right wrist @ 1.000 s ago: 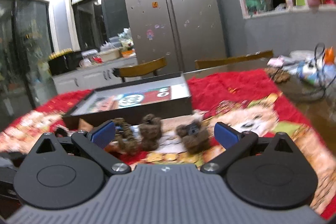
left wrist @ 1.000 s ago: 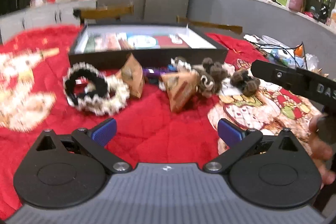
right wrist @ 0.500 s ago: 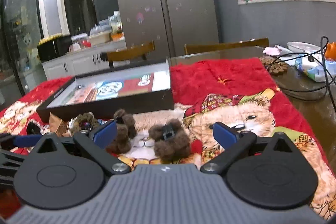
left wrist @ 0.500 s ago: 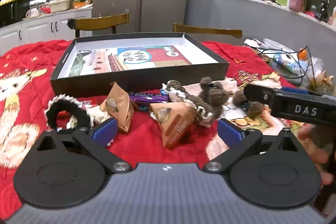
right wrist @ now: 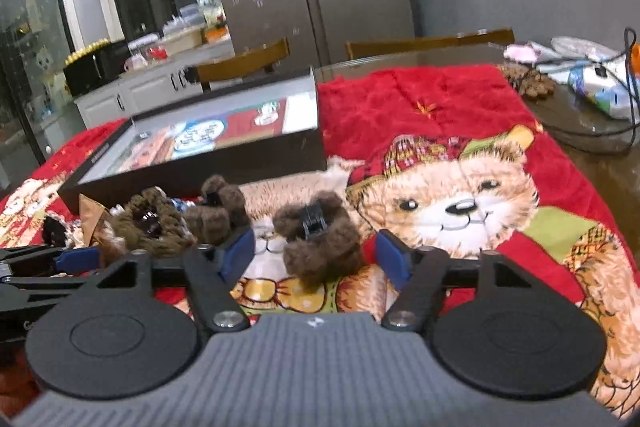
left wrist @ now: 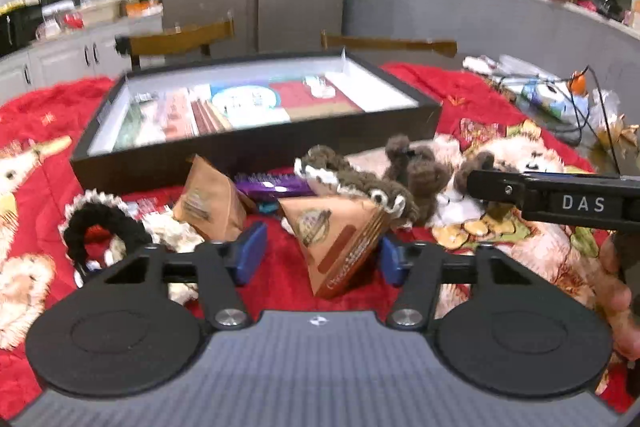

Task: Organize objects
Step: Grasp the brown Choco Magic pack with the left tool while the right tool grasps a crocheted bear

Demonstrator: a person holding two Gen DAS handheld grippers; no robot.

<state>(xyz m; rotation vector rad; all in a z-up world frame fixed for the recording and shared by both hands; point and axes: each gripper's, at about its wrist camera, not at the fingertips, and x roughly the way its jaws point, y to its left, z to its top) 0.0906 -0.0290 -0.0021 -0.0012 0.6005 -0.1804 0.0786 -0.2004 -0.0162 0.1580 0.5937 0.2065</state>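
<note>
On the red bear-print blanket (left wrist: 288,267) covering the counter, the left hand-held gripper (left wrist: 318,257) stands apart around a brown triangular snack packet (left wrist: 340,247), its right pad seemingly touching. Farther right, the right hand-held gripper (right wrist: 316,257), likewise spread, brackets a fuzzy brown hair clip (right wrist: 320,239). Behind both lies a shallow black box (left wrist: 256,147).

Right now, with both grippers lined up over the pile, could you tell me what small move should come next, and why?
Probably close the right gripper on the brown fuzzy hair clip: the clip sits between its open blue pads, apart from the other brown clips. The left gripper, also open, brackets the triangular brown packet and could close likewise. The black tray behind is the likely destination.
</note>
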